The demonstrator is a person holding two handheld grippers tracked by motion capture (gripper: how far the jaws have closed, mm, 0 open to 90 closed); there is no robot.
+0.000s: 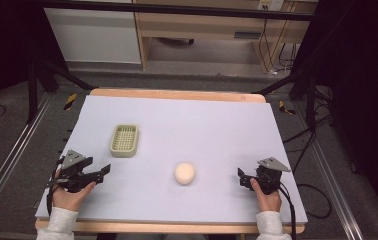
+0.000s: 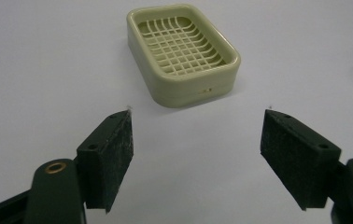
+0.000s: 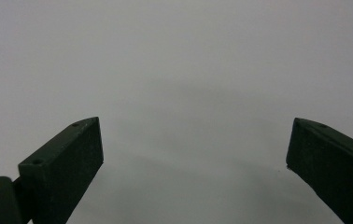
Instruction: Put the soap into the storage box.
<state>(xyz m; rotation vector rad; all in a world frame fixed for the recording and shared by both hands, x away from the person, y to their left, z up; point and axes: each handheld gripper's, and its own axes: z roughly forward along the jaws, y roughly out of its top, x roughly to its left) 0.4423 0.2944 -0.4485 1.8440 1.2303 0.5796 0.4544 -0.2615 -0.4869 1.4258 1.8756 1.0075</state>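
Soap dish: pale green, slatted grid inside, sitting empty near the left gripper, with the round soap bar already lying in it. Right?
Not quite. The soap dish is pale green, gridded and near the left gripper, but the left gripper view shows it empty. The high view shows the round soap bar lying on the table, apart from the dish, between the two grippers.

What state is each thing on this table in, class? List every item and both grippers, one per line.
Soap dish: empty, upright, flat on the table.
Round pale soap: loose on the table, apart from the dish, untouched.
Left gripper: jaws apart, nothing between them, pointed toward the dish.
Right gripper: jaws apart, nothing between them.
Table cover: flat.
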